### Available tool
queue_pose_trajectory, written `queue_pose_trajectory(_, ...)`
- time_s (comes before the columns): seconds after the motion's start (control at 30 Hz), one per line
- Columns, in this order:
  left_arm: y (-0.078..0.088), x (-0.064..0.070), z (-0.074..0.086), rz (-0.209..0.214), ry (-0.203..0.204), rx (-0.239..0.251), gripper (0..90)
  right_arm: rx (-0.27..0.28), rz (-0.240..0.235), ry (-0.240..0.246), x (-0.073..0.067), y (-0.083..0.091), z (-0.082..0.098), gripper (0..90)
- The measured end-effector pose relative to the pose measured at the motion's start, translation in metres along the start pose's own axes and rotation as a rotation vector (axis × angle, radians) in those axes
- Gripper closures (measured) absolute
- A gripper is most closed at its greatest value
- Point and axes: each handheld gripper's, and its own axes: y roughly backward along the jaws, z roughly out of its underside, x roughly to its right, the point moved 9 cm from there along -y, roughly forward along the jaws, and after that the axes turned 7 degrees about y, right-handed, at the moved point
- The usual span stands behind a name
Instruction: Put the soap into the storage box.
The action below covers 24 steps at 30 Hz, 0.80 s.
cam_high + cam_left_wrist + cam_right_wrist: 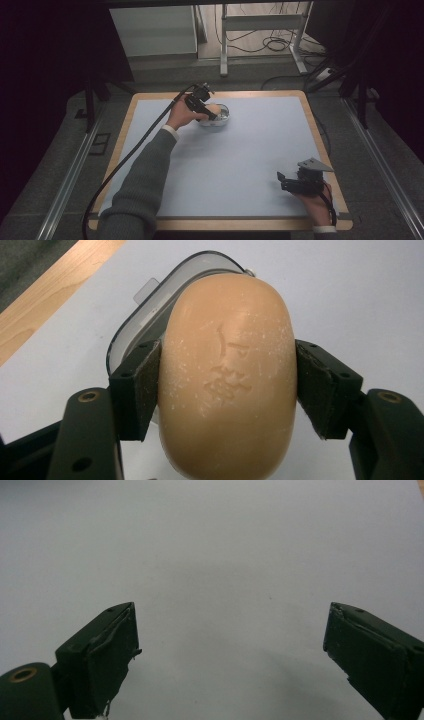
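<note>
1. Clamping a tan oval bar of soap (227,375) by its two long sides, the left claw (212,114) has both black pads pressed flat against it.
2. Seen in the left gripper view, the soap hangs over a clear plastic dish (150,315), which stands on the pale blue surface (250,150); whether the soap touches the dish I cannot tell.
3. From the high view, dish and soap sit near the far edge of the surface, left of its middle.
4. Resting at the near right corner, well apart from the soap, the right claw (281,181) stands wide with nothing between its pads (107,660).
5. A wooden rim (320,130) borders the surface.
</note>
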Motion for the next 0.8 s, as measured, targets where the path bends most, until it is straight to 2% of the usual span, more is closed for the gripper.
queue_pose_trajectory(0.17, -0.006, -0.002, -0.005, 0.005, -0.007, -0.009, 32.2, 0.001, 0.003, -0.004, 0.001, 0.001, 0.0, 7.5)
queue_pose_trajectory(0.27, -0.012, 0.0, -0.006, 0.028, 0.007, -0.005, 32.2, 0.001, 0.004, -0.004, 0.001, 0.001, 0.0, 7.5)
queue_pose_trajectory(0.8, -0.03, -0.01, -0.003, 0.011, 0.019, -0.037, 32.2, -0.006, 0.005, -0.001, 0.003, -0.001, 0.002, 7.5)
